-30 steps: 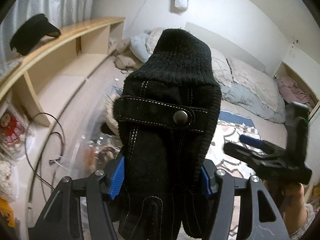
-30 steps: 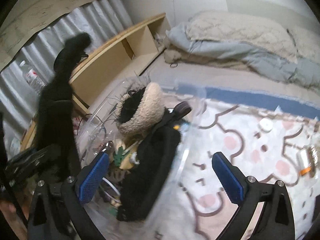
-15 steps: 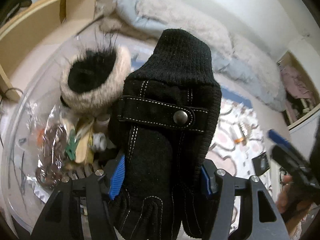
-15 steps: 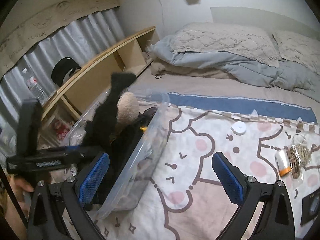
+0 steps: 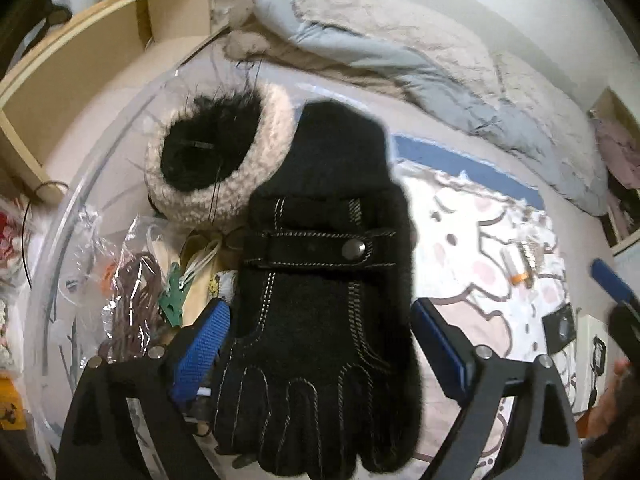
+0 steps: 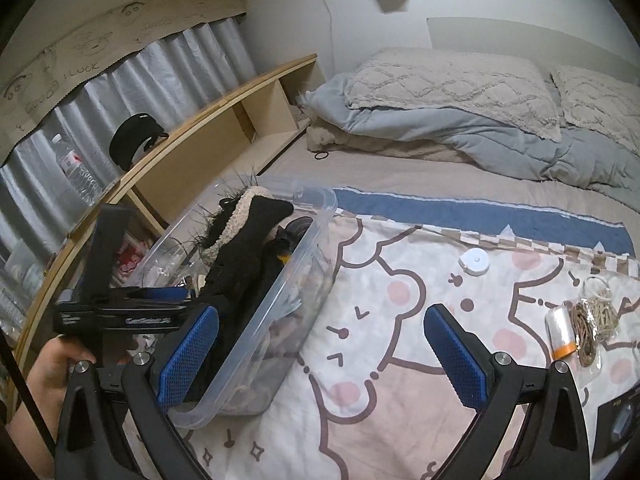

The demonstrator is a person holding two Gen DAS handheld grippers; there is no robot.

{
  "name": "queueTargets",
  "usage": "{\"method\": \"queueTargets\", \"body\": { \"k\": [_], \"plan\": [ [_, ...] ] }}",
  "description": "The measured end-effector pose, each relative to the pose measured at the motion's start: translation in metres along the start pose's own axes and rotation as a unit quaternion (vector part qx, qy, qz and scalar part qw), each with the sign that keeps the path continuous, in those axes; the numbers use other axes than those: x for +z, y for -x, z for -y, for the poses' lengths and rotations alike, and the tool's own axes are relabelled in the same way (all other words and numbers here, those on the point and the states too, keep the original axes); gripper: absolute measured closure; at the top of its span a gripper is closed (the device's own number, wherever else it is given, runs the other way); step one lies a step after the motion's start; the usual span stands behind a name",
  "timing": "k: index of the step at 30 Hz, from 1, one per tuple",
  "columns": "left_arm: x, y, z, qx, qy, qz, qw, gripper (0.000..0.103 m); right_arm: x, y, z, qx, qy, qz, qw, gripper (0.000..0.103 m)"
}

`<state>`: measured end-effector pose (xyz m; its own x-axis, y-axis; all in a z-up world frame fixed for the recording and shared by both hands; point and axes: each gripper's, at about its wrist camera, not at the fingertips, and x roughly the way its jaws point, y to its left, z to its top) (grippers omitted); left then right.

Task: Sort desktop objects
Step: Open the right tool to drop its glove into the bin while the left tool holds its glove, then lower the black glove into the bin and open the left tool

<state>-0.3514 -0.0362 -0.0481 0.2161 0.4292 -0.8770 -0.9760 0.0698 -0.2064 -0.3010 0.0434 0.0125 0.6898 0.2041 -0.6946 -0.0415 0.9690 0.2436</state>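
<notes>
Closest in, the left tongs (image 5: 320, 344) are opening, their blue pads drawing off a black glove (image 5: 324, 280) that lies between them over the clear plastic bin (image 6: 280, 312). The glove's long axis runs straight out along the tongs, fingers near, knitted cuff far, so letting go should drop it into the bin, I'd judge. The right tongs (image 6: 320, 356) gape wide and empty above the cartoon blanket (image 6: 400, 360) on the bed. Beyond them, toward their right, a bundle of rubber bands (image 6: 594, 320) and a small white disc (image 6: 474, 261) lie nearer the right hand.
</notes>
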Motion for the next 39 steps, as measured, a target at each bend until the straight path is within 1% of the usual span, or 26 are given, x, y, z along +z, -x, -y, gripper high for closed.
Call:
{"method": "queueTargets", "body": {
  "k": [3,5,6,9,13,14,15,16,17,18,19,20,22,25,26,28,30,31,32,35,37,38,39],
  "plan": [
    [-0.004,0.024,0.001,-0.006,-0.019,0.024,0.9995,0.011,0.001,0.001,0.004,0.005,-0.006,0.000,1.000,0.001],
    [-0.009,0.035,0.005,0.003,-0.045,0.036,0.9983,0.011,0.001,0.001,0.006,0.008,-0.011,-0.001,1.000,0.001],
    [-0.011,0.035,0.008,0.013,-0.057,0.035,0.9977,0.011,0.001,0.001,0.006,0.020,-0.004,-0.003,1.000,0.001],
    [-0.014,0.023,0.013,0.064,-0.096,0.020,0.9932,0.013,0.000,0.000,0.006,0.022,-0.006,-0.007,1.000,0.001],
    [-0.011,-0.009,0.011,0.107,-0.109,-0.011,0.9883,0.015,-0.003,-0.001,0.003,0.025,0.001,-0.011,1.000,0.002],
    [-0.008,-0.017,0.009,0.114,-0.108,-0.014,0.9876,0.015,-0.004,0.000,0.003,0.034,0.002,-0.008,0.999,0.014],
    [-0.006,-0.023,0.008,0.114,-0.105,-0.016,0.9877,0.015,-0.003,0.000,0.003,0.041,0.001,-0.007,0.999,0.022],
    [-0.001,-0.031,0.007,0.111,-0.101,-0.017,0.9886,0.015,-0.003,0.000,0.004,0.044,-0.001,-0.009,0.999,0.032],
    [0.002,-0.036,0.006,0.107,-0.100,-0.018,0.9891,0.014,-0.003,0.000,0.005,0.048,-0.007,-0.012,0.999,0.039],
    [0.004,-0.040,0.007,0.105,-0.102,-0.020,0.9890,0.014,-0.003,0.000,0.006,0.052,-0.008,-0.012,0.999,0.043],
    [0.006,-0.046,0.008,0.103,-0.107,-0.025,0.9885,0.014,-0.003,-0.001,0.007,0.055,-0.007,-0.011,0.998,0.051],
    [0.008,-0.052,0.009,0.102,-0.114,-0.033,0.9877,0.013,-0.003,-0.002,0.007,0.057,-0.005,-0.012,0.998,0.056],
    [0.011,-0.062,0.011,0.095,-0.120,-0.047,0.9871,0.013,-0.003,-0.006,0.007,0.064,-0.006,-0.018,0.998,0.061],
    [0.012,-0.070,0.006,0.079,-0.120,-0.057,0.9880,0.012,-0.003,-0.016,0.001,0.083,0.000,-0.031,0.996,0.062],
    [0.012,-0.072,0.004,0.078,-0.118,-0.059,0.9882,0.010,-0.002,-0.021,-0.002,0.085,0.003,-0.036,0.996,0.062],
    [0.013,-0.069,0.000,0.069,-0.114,-0.057,0.9895,0.010,-0.001,-0.033,-0.011,0.089,0.005,-0.047,0.995,0.062],
    [0.012,-0.058,-0.005,0.061,-0.109,-0.046,0.9911,0.010,0.003,-0.045,-0.017,0.097,0.000,-0.058,0.994,0.062],
    [0.009,-0.048,-0.008,0.053,-0.108,-0.038,0.9921,0.013,0.005,-0.051,-0.020,0.102,-0.003,-0.064,0.993,0.062],
    [0.006,-0.040,-0.010,0.047,-0.107,-0.031,0.9926,0.013,0.008,-0.059,-0.024,0.108,-0.005,-0.071,0.992,0.062],
    [-0.009,-0.012,-0.019,0.035,-0.112,0.003,0.9930,0.013,0.019,-0.086,-0.042,0.113,0.001,-0.094,0.989,0.063],
    [-0.022,0.003,-0.024,0.028,-0.116,0.019,0.9927,0.013,0.024,-0.102,-0.060,0.101,0.024,-0.107,0.989,0.063],
    [-0.030,0.009,-0.028,0.019,-0.117,0.023,0.9927,0.013,0.026,-0.109,-0.068,0.090,0.042,-0.111,0.989,0.068],
    [-0.037,0.014,-0.032,0.014,-0.117,0.027,0.9926,0.013,0.028,-0.118,-0.080,0.069,0.070,-0.114,0.989,0.071]
  ]
}}
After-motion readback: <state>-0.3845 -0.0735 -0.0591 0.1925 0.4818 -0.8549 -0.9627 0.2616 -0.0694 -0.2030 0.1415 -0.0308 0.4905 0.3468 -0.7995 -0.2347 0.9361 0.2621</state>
